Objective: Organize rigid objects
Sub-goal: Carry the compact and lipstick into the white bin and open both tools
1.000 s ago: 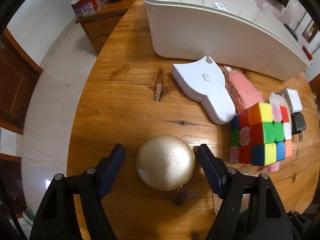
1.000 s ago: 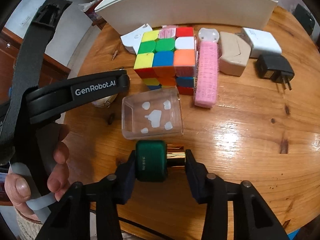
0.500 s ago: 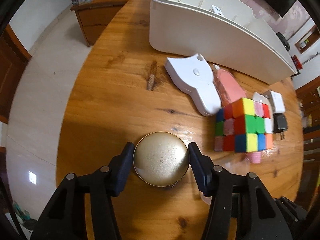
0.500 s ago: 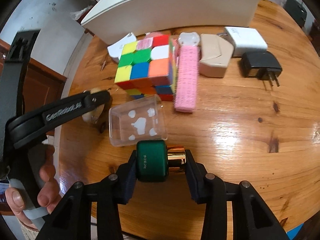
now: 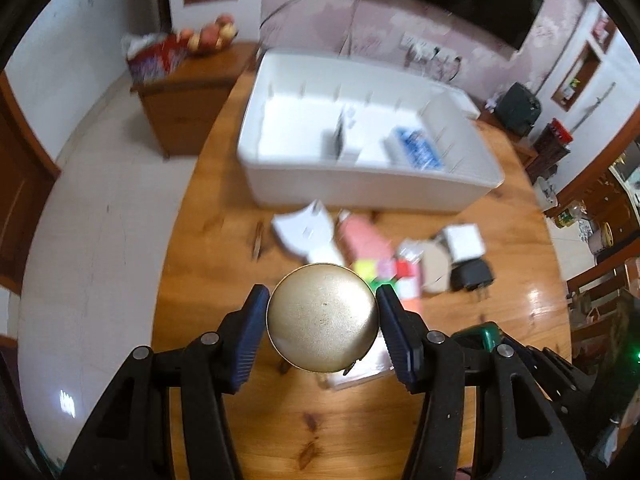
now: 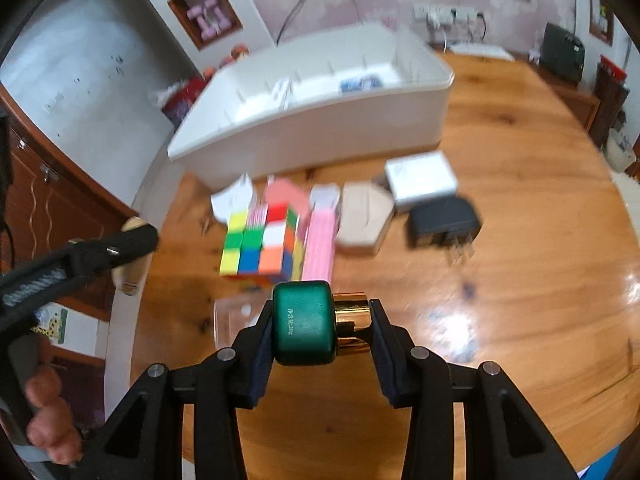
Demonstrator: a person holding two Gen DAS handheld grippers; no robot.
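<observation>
Left fingers (image 5: 322, 322) clamping gold disc (image 5: 322, 317), right fingers (image 6: 322, 326) clamping green-gold bottle (image 6: 316, 322)

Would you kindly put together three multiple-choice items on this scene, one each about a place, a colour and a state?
1. Where does the multicoloured cube lie?
A. inside the white bin
B. on the wooden table, in front of the white bin
C. on the floor

2. What colour is the body of the small bottle in the right gripper?
A. green
B. red
C. white

3. What is the state of the left gripper?
A. open, nothing between its pads
B. shut on the round gold tin
C. out of view

Answers:
1 B, as the cube rests on the wooden table on the near side of the white bin.
2 A, as its body is dark green beside a gold cap.
3 B, as both pads press the sides of the round gold tin.
</observation>
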